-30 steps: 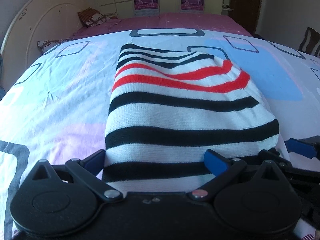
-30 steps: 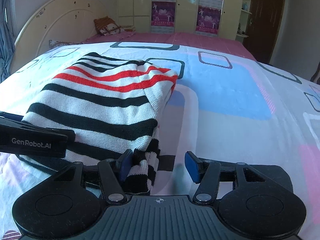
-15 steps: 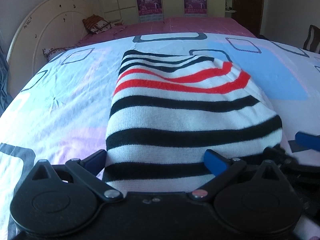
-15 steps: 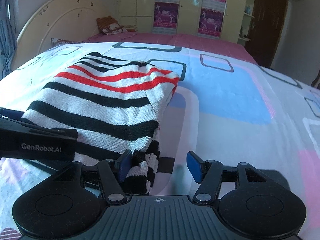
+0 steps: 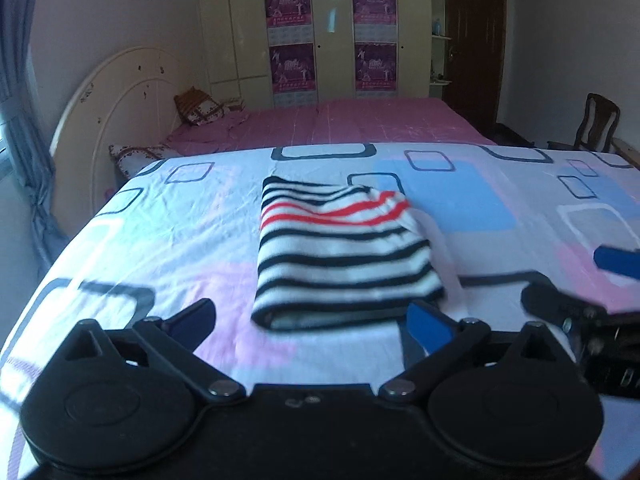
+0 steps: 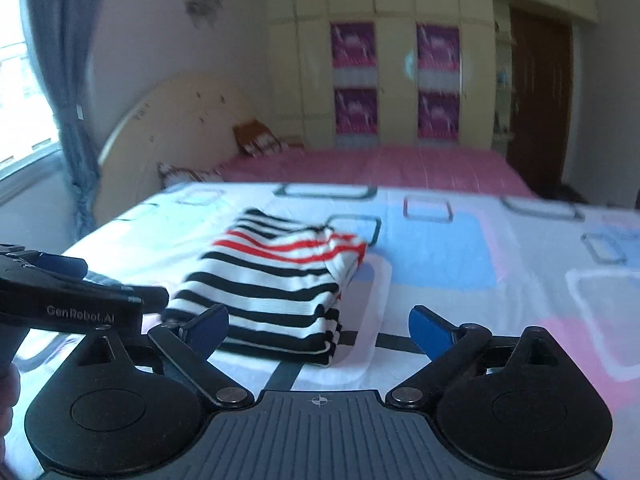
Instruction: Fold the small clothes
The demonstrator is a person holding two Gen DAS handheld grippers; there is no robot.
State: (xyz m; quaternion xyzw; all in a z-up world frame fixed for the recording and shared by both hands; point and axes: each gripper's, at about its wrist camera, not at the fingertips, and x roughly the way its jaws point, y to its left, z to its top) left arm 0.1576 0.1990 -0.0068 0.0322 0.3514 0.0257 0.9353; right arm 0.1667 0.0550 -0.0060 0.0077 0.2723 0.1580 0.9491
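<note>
On the bedsheet [image 5: 160,240], folded striped sweater [image 5: 340,256] lies clear of both splayed grippers.

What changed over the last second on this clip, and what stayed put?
Both claws backed away from the striped sweater and rose. The left claw, which straddled its near edge, is now clear of it. The right claw, which had one finger against the folded corner, has opened wider and pulled off. Nothing is held. The sweater stays folded in the same spot on the patterned bedsheet.

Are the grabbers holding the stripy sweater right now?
No. Both the left gripper and right gripper are open and empty; the folded striped sweater lies loose on the bed.
</note>
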